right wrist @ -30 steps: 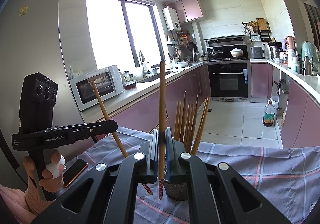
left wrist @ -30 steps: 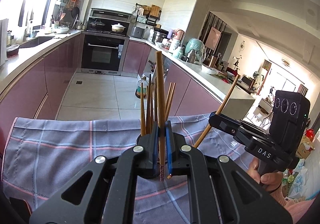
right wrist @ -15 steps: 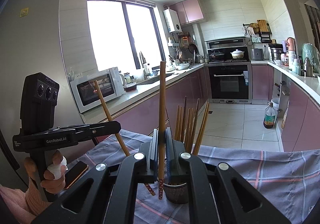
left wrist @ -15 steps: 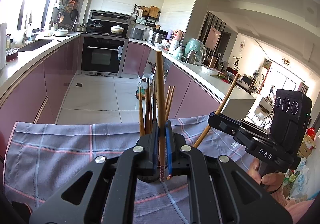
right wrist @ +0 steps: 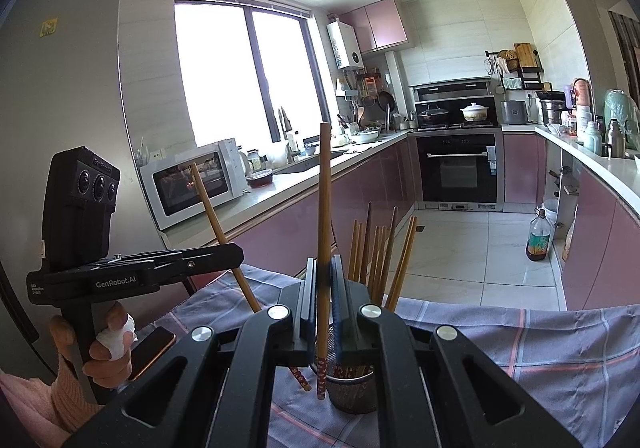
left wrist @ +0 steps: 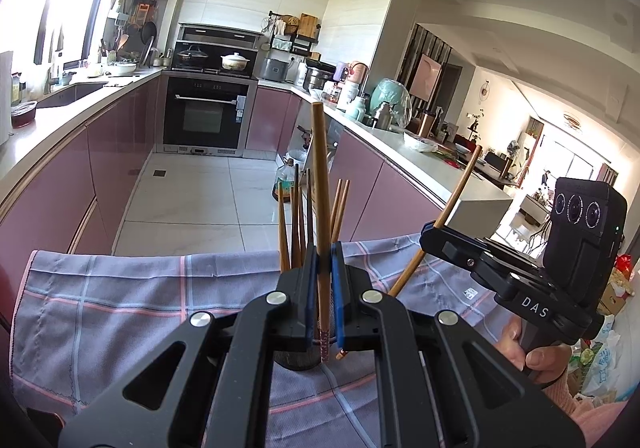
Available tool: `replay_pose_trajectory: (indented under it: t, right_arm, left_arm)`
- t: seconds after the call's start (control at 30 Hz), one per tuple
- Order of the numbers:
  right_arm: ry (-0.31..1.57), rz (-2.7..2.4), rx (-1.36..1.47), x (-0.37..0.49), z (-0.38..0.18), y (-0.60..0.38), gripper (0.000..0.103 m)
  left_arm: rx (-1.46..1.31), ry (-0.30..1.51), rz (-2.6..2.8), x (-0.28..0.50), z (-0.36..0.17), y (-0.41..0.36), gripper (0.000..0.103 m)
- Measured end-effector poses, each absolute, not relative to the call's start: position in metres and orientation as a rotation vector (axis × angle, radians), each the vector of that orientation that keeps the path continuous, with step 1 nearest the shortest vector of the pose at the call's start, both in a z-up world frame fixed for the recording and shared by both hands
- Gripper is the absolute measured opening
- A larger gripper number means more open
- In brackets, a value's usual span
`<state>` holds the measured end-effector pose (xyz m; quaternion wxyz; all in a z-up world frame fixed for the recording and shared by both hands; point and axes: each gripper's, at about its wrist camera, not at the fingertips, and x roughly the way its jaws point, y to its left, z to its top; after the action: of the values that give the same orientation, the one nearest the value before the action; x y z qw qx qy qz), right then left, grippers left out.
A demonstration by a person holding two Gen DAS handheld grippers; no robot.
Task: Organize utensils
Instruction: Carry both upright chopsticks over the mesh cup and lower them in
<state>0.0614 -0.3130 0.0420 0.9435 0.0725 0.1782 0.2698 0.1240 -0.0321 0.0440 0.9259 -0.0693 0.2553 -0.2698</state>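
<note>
On the left side of the cloth-covered table, my left gripper was level, its handle gripped from below by my left hand, whose finger wore a white wrap. Its jaws were clamped on one chopstick, which stood nearly upright in the left wrist view, its patterned tip hanging just above the dark holder. Seen from the right wrist camera, that same stick slanted up and to the left. Just beside the left hand a phone lay on the cloth. Further right, the mesh chopstick holder stood on the cloth with a bundle of chopsticks fanned upright inside it. My right gripper was pinched shut on a second chopstick, held almost vertical with its patterned lower end just left of the holder's rim, outside it. My right hand wrapped the handle, and that tool pointed leftward.
</note>
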Motion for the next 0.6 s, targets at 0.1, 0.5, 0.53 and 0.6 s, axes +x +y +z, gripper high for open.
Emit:
replay_pose_trajectory:
  t: [0.1,0.5,0.53,0.6]
  right_arm:
    - [0.357,0.546,0.150,0.060,0.043,-0.315,0.005]
    - [0.341,0.528,0.154,0.065,0.050,-0.314,0.005]
    - [0.341,0.527,0.156,0.066,0.051,-0.315,0.006]
    - [0.339,0.525,0.160,0.067,0.051,-0.315,0.005]
  left_arm:
    - [-0.143,0.517,-0.551,0.124,0.046,-0.032,0.008]
    - [-0.145,0.480,-0.534,0.124,0.056,-0.031,0.008]
    - [-0.147,0.478,-0.531,0.124,0.057,-0.030,0.008]
    - [-0.150,0.474,-0.525,0.125,0.058,-0.029,0.008]
